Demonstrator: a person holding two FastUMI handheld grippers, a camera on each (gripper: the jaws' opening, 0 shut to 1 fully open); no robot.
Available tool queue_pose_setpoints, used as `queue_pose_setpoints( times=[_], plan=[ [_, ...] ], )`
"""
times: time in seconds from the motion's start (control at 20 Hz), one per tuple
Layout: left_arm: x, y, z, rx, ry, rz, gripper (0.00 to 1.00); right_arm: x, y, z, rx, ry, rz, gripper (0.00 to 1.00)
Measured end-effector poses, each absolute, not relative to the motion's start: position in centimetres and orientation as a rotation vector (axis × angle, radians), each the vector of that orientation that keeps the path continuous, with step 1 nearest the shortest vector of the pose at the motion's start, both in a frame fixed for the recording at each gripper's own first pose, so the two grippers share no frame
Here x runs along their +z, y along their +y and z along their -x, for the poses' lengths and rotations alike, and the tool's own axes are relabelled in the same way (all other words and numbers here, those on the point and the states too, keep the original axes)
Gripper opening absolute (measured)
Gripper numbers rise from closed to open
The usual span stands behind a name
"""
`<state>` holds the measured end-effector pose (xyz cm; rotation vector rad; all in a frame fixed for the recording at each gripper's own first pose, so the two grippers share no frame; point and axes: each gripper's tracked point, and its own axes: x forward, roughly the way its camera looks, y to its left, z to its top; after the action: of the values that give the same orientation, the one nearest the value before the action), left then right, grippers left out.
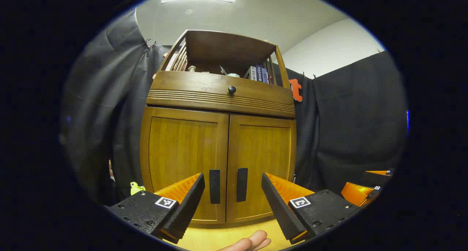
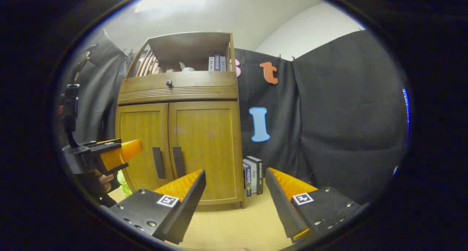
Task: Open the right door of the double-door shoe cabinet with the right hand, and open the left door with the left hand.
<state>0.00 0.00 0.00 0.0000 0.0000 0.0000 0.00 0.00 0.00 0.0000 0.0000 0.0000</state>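
While both doors stay closed, the shoe cabinet stands on the pale floor against the booth's black cloth.

Its left door and right door meet at two dark vertical handles, left handle and right handle. Above them sit a drawer with a round knob and a shelf with books. More books stand beside the cabinet. The left gripper has its fingers spread, short of the handles; the right gripper is likewise spread, apart from the cabinet.

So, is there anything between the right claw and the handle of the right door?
No. In the right gripper view, only bare floor lies between the open right claw and the right door's handle; the books stand aside.
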Motion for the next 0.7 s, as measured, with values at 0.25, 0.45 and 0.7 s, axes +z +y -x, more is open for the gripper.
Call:
queue_pose_setpoints(
  times=[0.25, 0.45, 0.7],
  plan=[
    [0.29, 0.13, 0.15, -0.006, -0.005, 0.001, 0.97, 0.05, 0.05, -0.04, -0.005, -0.001, 0.003, 0.98],
    [0.38, 0.32, -0.02, -0.008, -0.001, 0.004, 0.94, -0.14, 0.33, -0.36, -0.001, 0.003, 0.006, 0.97],
    [0.28, 0.69, -0.22, 0.004, 0.007, 0.004, 0.94, -0.17, 0.65, -0.84, 0.006, 0.003, 0.029, 0.98]
  ],
)
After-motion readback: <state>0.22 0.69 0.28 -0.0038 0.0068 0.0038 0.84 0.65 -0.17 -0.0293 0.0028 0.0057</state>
